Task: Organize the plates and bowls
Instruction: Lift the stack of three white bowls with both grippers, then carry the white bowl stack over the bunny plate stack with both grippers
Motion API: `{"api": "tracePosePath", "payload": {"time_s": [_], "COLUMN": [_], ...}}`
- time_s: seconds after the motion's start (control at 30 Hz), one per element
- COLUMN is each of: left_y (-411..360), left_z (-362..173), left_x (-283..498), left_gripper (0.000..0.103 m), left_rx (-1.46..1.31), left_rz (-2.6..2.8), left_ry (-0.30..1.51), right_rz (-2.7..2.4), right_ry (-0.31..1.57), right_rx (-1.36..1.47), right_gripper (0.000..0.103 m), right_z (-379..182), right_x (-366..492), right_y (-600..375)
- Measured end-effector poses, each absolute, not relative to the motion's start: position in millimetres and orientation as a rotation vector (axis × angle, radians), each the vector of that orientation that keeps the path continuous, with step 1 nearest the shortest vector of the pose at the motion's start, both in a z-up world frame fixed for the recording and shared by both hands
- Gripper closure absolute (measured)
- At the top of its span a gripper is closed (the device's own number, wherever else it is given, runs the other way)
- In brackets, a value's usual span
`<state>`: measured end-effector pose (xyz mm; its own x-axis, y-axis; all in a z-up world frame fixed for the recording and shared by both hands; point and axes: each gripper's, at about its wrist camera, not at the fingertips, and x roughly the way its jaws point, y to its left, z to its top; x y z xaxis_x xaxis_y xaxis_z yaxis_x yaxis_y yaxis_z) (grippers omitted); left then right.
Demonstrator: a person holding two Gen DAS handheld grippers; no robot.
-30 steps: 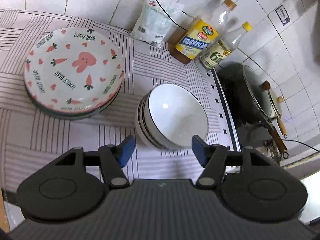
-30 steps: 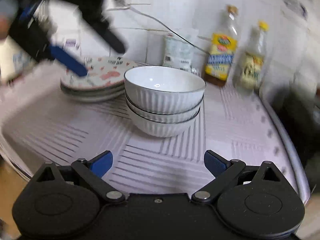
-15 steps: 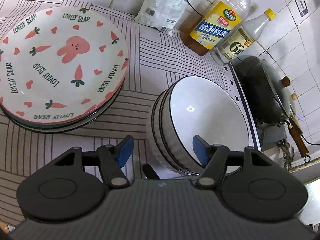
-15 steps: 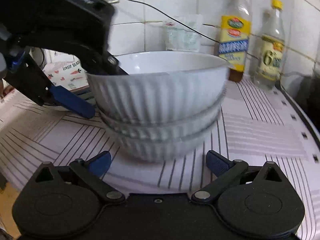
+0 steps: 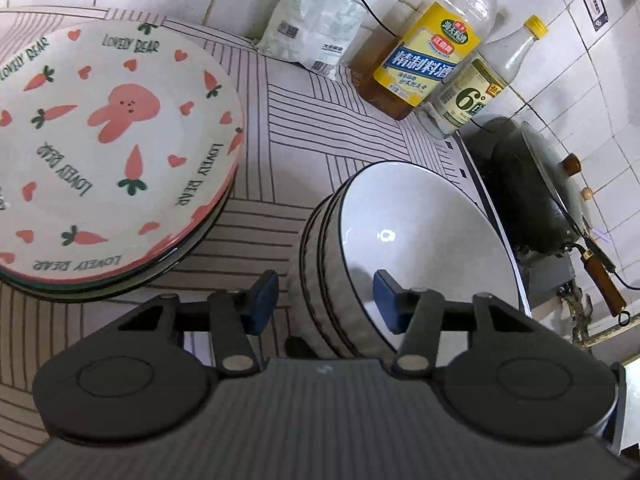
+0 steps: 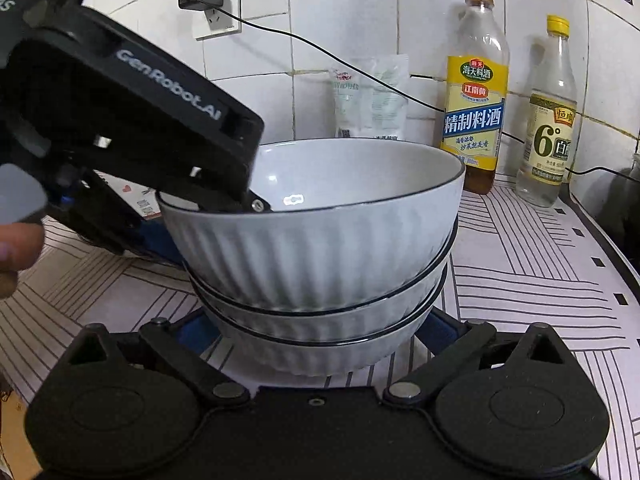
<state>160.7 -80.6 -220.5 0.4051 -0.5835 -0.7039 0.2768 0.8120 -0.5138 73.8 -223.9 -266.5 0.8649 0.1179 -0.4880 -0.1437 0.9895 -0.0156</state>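
White kitchen tiles behind. The left gripper point(image 5: 326, 300) has just been closing, wall of the top bowl point(image 5: 424, 236) between its pads; right gripper point(image 6: 316, 326) spread around the stack's base. Pinch squarely, lift straight; plates point(image 5: 112, 152) sit beside.

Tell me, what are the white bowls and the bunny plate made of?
Bowls: probably glazed ceramic; glossy white, ribbed outside, a thin dark rim line, a light glint inside. Bunny plate: likely glazed ceramic too, smooth with printed carrots and hearts, though melamine can't be excluded.
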Motion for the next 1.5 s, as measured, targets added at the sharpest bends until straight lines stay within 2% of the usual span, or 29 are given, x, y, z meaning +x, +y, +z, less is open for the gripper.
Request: {"api": "tracePosePath", "payload": {"time_s": [0.4,0.93,1.5], "left_y": [-85,-75,-24], "left_z": [-217,-211,-161], "left_x": [158,152,149], "left_gripper": [0.053,0.053,0.053], "left_rx": [-0.301,-0.258,-0.283], "left_rz": [-0.566,-0.606,-0.546], "left_ry": [1.016,0.991,0.887], "right_rz": [0.19,0.161,0.215], "right_ry": [0.542,0.468,0.362], "right_rx": [-0.042,-0.058,-0.102], "right_gripper": [0.0,0.0,0.0], "right_z": [-266,-271,-232], "right_x": [87,69,69], "right_y": [-230,-218,-181]}}
